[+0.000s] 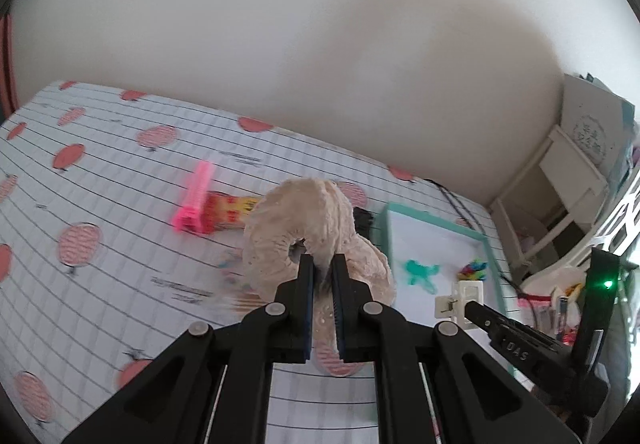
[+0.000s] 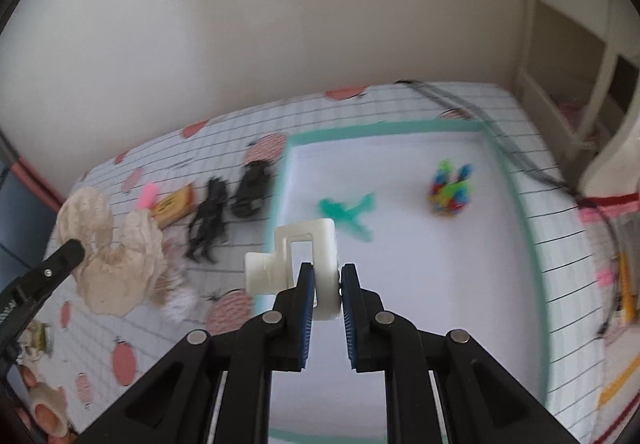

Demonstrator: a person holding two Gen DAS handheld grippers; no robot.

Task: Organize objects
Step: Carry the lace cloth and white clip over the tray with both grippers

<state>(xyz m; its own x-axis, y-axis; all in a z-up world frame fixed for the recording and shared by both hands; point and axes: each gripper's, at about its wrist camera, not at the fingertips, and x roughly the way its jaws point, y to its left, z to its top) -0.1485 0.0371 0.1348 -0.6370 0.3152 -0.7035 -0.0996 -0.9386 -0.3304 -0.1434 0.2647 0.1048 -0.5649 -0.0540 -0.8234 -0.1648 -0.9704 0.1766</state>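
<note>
While hovering above tray (image 2: 532, 228): right gripper (image 2: 324, 286) jaws clamped on white part (image 2: 296, 256); left gripper (image 1: 322, 276) jaws pinching cream scrunchie (image 1: 304, 219), raised off tabletop (image 1: 100, 171).

The cloth (image 1: 120, 171) is white with a black grid and pink-red fruit prints, the tray (image 2: 400, 125) white with a teal rim, the scrunchie (image 1: 316, 211) cream, the comb (image 1: 196, 195) pink.

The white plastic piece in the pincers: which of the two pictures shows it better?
The right wrist view. There the white plastic piece sits large at the center, clamped in the right gripper above the tray. The left wrist view shows it only small, at the side.
</note>
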